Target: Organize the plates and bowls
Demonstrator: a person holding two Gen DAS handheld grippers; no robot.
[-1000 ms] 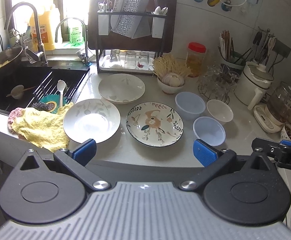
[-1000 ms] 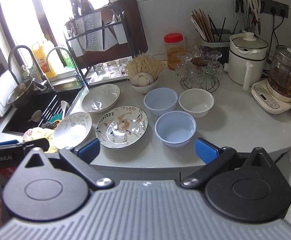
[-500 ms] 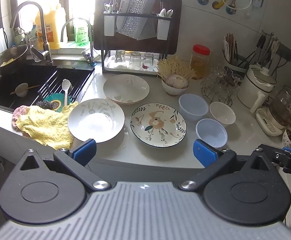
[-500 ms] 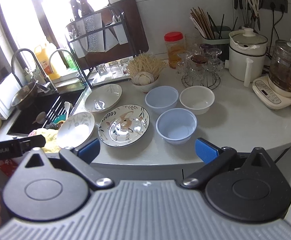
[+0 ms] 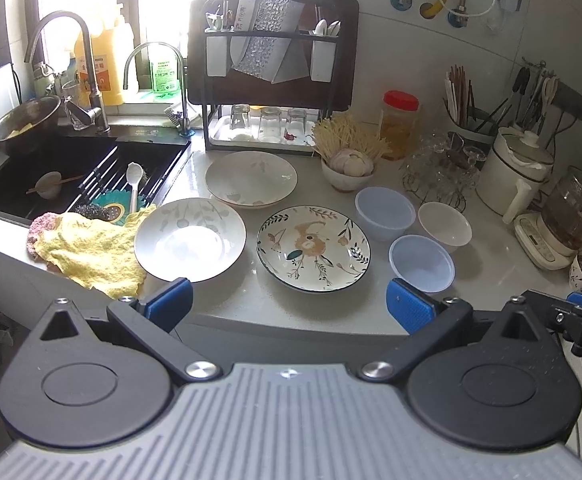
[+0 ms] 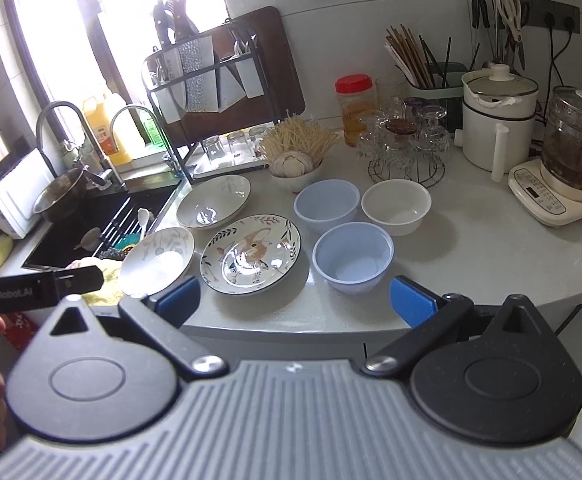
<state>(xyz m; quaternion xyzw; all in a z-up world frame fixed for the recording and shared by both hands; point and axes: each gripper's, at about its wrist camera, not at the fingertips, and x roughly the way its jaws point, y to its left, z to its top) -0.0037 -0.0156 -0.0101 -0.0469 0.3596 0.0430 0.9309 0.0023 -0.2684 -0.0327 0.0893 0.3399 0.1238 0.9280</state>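
Note:
Three plates lie on the white counter (image 5: 251, 300): a leaf-patterned white plate (image 5: 190, 238) at the front left, a plain-rimmed plate (image 5: 250, 178) behind it, and a floral plate (image 5: 313, 248) in the middle. Right of them stand two pale blue bowls (image 5: 385, 212) (image 5: 421, 263) and a white bowl (image 5: 445, 228). In the right wrist view the same floral plate (image 6: 250, 253), near blue bowl (image 6: 353, 256), far blue bowl (image 6: 326, 205) and white bowl (image 6: 395, 206) show. My left gripper (image 5: 289, 306) and right gripper (image 6: 297, 298) are open and empty, held off the counter's front edge.
A sink (image 5: 71, 168) with a rack and spoon sits at left, a yellow cloth (image 5: 91, 252) on its edge. A dish rack (image 5: 273, 76), garlic bowl (image 5: 347, 170), red-lidded jar (image 5: 399, 124), glass stand (image 5: 439, 172), white pot (image 5: 517, 168) and kettle (image 5: 575, 212) line the back and right.
Both grippers have drawn back and risen a little, so the counter looks farther away. The dishes have not moved. Both stay open.

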